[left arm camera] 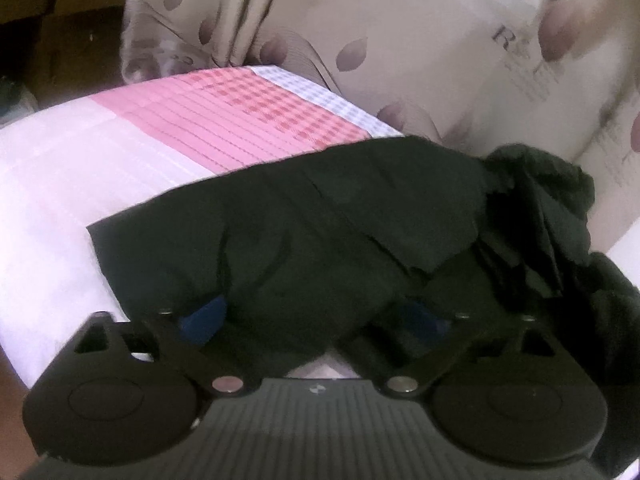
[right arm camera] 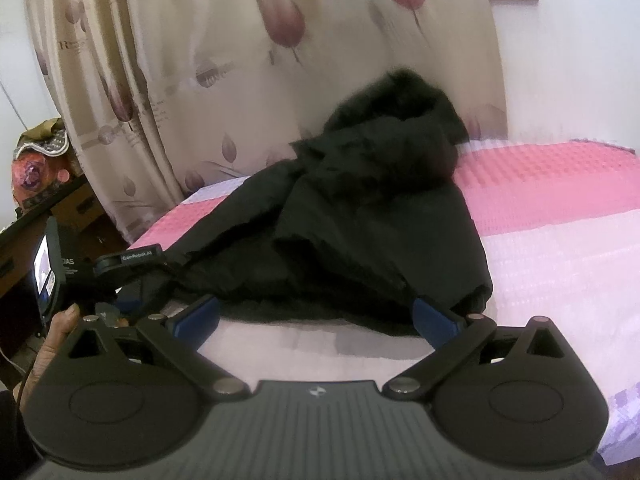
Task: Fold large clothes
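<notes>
**A:** What is on the left?

**B:** In the left wrist view, the left tool (left arm camera: 316,320) sits low over the near edge of a black hooded coat (left arm camera: 304,216). Its blue pads (left arm camera: 206,318) stand wide apart with a mound of the black fabric bulging between them. Whether the pads press the cloth I cannot tell; they look apart rather than clamped.

**A:** And where does the coat lie?

**B:** Spread across a bed (left arm camera: 52,200) with a pink and white cover, in front of a flowered curtain (left arm camera: 400,40). Its crumpled hood end lies to the right in this view.

**A:** And the right side?

**B:** In the right wrist view, the right tool (right arm camera: 316,316) hovers just before the coat's near hem (right arm camera: 320,308), jaws apart and holding nothing. A hand (right arm camera: 56,340) with the other device shows at far left. The fur-trimmed hood (right arm camera: 404,112) rises against the curtain.

**A:** How should the fold go?

**B:** In my judgement, both tools should pinch the hem layers fully, at matching spots, then lift together and carry the edge evenly towards the hood, so the bulky padding does not bunch.
</notes>
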Tool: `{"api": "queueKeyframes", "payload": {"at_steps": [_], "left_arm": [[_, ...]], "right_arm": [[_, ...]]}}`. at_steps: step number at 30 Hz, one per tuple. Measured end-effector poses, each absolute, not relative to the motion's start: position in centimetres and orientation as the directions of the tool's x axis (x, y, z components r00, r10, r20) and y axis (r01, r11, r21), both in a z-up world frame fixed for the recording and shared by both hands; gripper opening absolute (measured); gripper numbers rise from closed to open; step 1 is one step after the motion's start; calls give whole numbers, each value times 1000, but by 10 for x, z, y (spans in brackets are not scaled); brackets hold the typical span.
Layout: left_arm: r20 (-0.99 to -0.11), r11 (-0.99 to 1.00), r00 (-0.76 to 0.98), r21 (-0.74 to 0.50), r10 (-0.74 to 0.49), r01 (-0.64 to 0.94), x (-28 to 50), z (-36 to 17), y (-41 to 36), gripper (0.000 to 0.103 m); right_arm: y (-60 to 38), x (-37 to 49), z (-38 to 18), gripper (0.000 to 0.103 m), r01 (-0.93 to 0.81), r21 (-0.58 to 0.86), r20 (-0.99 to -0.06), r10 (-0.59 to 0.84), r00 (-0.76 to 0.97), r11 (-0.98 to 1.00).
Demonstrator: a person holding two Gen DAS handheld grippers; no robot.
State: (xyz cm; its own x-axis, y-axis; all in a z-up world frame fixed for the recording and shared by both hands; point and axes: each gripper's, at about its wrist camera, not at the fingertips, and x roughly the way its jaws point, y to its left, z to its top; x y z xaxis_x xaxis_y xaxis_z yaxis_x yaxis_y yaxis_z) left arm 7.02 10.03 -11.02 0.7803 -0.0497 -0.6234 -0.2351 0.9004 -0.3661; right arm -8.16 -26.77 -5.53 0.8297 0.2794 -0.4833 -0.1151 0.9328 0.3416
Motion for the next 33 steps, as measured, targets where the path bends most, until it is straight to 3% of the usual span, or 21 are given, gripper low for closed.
{"api": "queueKeyframes", "payload": {"at_steps": [3,5,7,13,15,17,19,20,27,30,32,33], "left_arm": [[-608,895,792,-384,-60,-228,74,-111,105,60],[-602,887,795,-406,-78,-220,78,-111,110,28],[-602,876,791,-434,-106,-212,82,-112,117,10],[-604,841,789,-481,-113,-248,93,-106,143,6],[-588,815,792,-533,-164,-228,88,-99,149,6],[-591,815,790,-531,-162,-230,78,-94,149,25],[-585,787,789,-570,-189,-234,71,-93,151,79],[-577,775,797,-581,-177,-248,67,-92,151,87],[-575,727,782,-641,-242,-246,82,-100,149,84],[-583,689,771,-669,-256,-277,94,-112,153,56],[-612,703,749,-648,-253,-292,107,-118,152,7],[-621,710,743,-639,-249,-296,111,-120,153,4]], "right_arm": [[-268,-81,-57,103,-112,344,-488,280,827,932],[-268,-80,-59,103,-109,344,-493,278,825,933],[-269,-79,-60,103,-105,345,-497,276,823,933],[-269,-78,-61,103,-95,344,-505,269,820,934],[-270,-78,-61,103,-92,342,-504,266,822,935],[-272,-78,-63,103,-87,347,-505,264,822,934],[-273,-76,-66,103,-81,361,-510,269,817,929],[-272,-76,-67,103,-79,368,-512,273,814,927],[-270,-77,-67,103,-97,357,-512,281,812,929],[-271,-78,-65,103,-89,353,-508,271,818,931],[-271,-78,-65,103,-88,349,-508,267,819,933],[-270,-78,-65,103,-91,344,-508,267,819,935]]}}
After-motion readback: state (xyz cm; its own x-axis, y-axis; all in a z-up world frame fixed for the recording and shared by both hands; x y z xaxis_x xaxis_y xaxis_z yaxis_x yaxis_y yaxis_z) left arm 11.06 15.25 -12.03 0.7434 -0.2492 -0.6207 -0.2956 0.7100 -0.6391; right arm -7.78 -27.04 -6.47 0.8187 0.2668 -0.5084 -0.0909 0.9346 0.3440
